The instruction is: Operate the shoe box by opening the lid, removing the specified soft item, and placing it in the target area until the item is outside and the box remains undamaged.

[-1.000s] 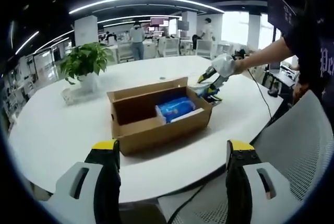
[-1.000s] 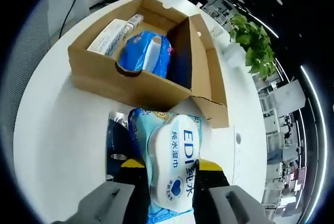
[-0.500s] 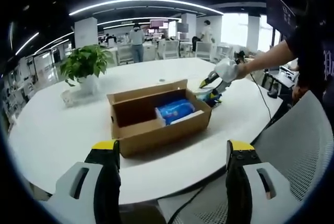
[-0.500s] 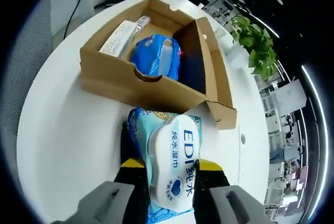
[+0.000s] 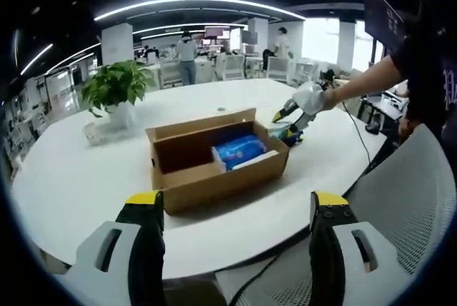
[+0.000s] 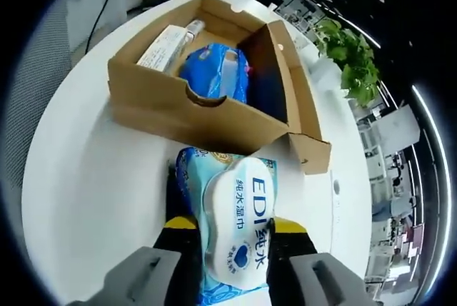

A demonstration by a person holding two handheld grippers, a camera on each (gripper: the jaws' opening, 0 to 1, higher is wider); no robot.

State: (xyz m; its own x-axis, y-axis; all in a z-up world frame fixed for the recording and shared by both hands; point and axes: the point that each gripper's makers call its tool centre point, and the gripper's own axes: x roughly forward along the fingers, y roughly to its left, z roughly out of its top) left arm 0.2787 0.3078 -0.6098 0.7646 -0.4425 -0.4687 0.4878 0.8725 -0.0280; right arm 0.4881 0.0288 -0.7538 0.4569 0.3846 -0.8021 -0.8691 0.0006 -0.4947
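Observation:
An open cardboard shoe box (image 5: 214, 160) (image 6: 207, 117) sits on the white round table (image 5: 71, 177), lid flap standing up at the back. Inside lie a blue soft pack (image 5: 239, 147) (image 6: 213, 70) and a white flat carton (image 6: 163, 46). My right gripper (image 6: 232, 231) is shut on a light-blue wet-wipes pack (image 6: 232, 227) with a white label, held just above the table beside the box's short end. The left gripper view picks up that right gripper (image 5: 291, 129) past the box's right end, in a person's hand. My left gripper (image 5: 235, 210) stands open and empty, well short of the box.
A potted green plant (image 5: 114, 88) (image 6: 350, 56) stands on the table behind the box. A grey mesh chair (image 5: 400, 206) is at the table's near right edge. A black cable (image 5: 357, 135) trails over the table edge. People and desks fill the far office.
My right gripper with the wipes pack has drifted slightly along the box's end; the box looks a little nearer. The left gripper has stayed still.

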